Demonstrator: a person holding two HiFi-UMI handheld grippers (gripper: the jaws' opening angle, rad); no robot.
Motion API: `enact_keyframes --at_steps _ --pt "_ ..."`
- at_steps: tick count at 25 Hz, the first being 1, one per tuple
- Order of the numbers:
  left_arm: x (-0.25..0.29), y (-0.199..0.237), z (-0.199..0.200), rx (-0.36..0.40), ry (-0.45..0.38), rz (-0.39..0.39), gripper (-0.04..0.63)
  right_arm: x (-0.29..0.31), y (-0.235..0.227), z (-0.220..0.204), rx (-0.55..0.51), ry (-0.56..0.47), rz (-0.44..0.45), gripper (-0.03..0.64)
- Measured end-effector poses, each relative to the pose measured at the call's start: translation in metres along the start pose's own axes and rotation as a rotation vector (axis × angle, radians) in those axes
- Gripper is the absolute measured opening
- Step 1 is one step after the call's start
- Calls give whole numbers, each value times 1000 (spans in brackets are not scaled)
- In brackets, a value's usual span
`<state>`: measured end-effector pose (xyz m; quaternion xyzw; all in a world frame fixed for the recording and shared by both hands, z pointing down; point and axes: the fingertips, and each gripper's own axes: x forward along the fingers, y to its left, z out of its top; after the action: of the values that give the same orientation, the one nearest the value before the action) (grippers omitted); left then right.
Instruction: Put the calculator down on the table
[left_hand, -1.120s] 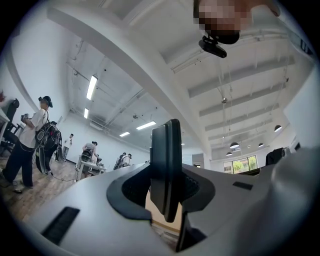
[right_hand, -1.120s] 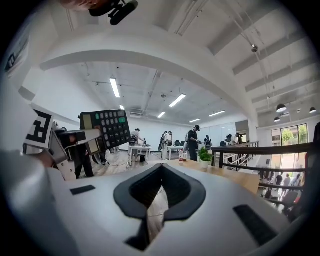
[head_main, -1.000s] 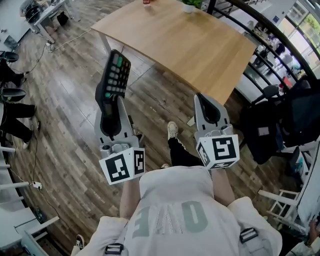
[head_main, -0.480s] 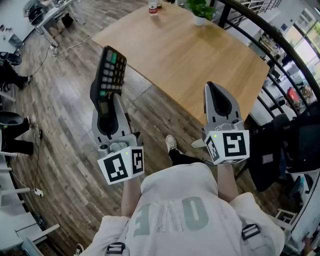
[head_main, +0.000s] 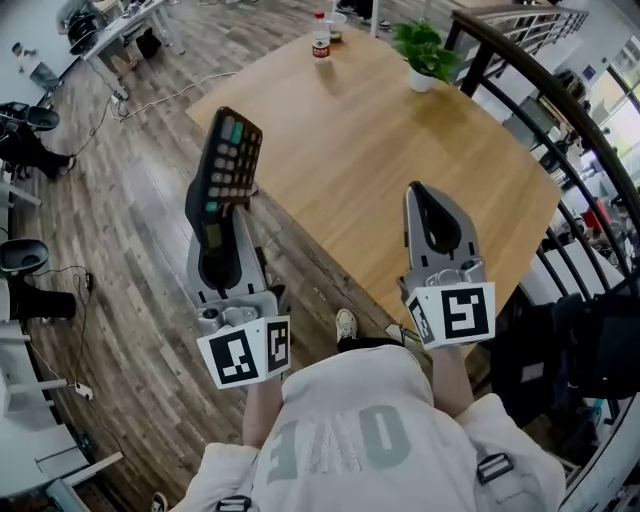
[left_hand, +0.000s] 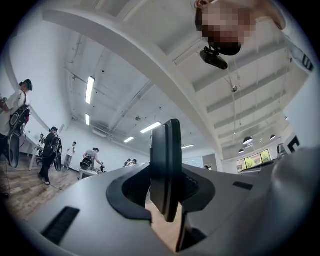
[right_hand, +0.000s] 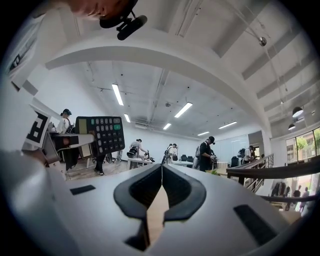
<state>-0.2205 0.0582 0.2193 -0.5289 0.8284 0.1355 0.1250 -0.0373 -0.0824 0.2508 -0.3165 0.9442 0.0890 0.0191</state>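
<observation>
A black calculator (head_main: 226, 170) with grey and green keys stands upright, its lower end clamped in my left gripper (head_main: 222, 228). It hangs over the wooden floor just off the near left edge of the light wooden table (head_main: 400, 120). The left gripper view has the calculator (left_hand: 166, 160) edge-on between the jaws of the left gripper (left_hand: 167, 200). My right gripper (head_main: 427, 192) is over the table's near edge, shut with nothing in it. In the right gripper view the right gripper (right_hand: 161, 172) has its tips touching, and the calculator (right_hand: 100, 134) shows at the left.
A bottle (head_main: 321, 35) and a potted plant (head_main: 424, 50) stand at the table's far side. A dark railing (head_main: 560, 110) runs along the right. Cables and office chairs (head_main: 25, 265) lie on the floor at left. Several people stand far off in the room.
Both grippers have moved forward towards the table, which now lies closer beneath them. The right gripper has come over the table's near edge. The calculator stays clamped in the left gripper.
</observation>
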Motion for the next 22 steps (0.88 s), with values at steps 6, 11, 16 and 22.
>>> enact_keyframes --at_steps 6,11,16,22 --pt "38 -18 -8 41 37 -24 110 38 -22 -10 48 1 37 20" --pt "54 -24 -21 68 75 -14 110 53 -34 -12 77 -13 61 20" --pt "69 -30 -27 76 87 -17 110 60 -41 -25 97 10 67 20" --pt "88 -50 -27 62 64 -67 110 59 -52 -24 102 -2 47 20"
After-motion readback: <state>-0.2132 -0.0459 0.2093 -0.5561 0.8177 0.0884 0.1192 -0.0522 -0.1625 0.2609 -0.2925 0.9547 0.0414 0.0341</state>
